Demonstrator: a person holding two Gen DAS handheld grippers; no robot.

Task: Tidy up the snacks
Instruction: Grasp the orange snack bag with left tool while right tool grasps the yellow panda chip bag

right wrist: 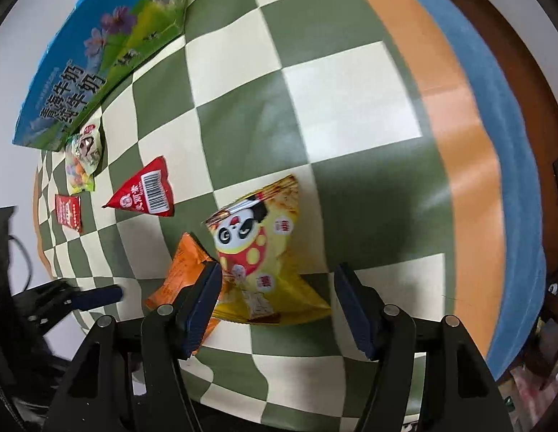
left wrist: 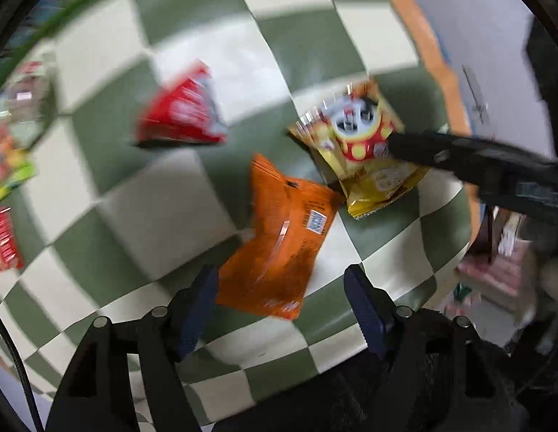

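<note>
An orange snack bag (left wrist: 279, 237) lies on the green-and-cream checkered cloth (left wrist: 109, 201), its near end between the fingers of my open left gripper (left wrist: 280, 306). A yellow panda bag (right wrist: 260, 252) lies beside it, overlapping the orange bag (right wrist: 185, 270). My open right gripper (right wrist: 275, 306) sits over the panda bag's near end. The right gripper also shows in the left wrist view (left wrist: 459, 158), reaching onto the panda bag (left wrist: 354, 144). A red triangular packet (right wrist: 145, 190) lies further left; it also shows in the left wrist view (left wrist: 181, 111). The left wrist view is blurred.
A large blue-green milk carton box (right wrist: 98, 50) lies at the far left. A pale candy packet (right wrist: 82, 160) and a small red sachet (right wrist: 68, 212) lie near it. An orange and blue border (right wrist: 469, 144) edges the cloth on the right. My left gripper's finger (right wrist: 98, 297) shows at lower left.
</note>
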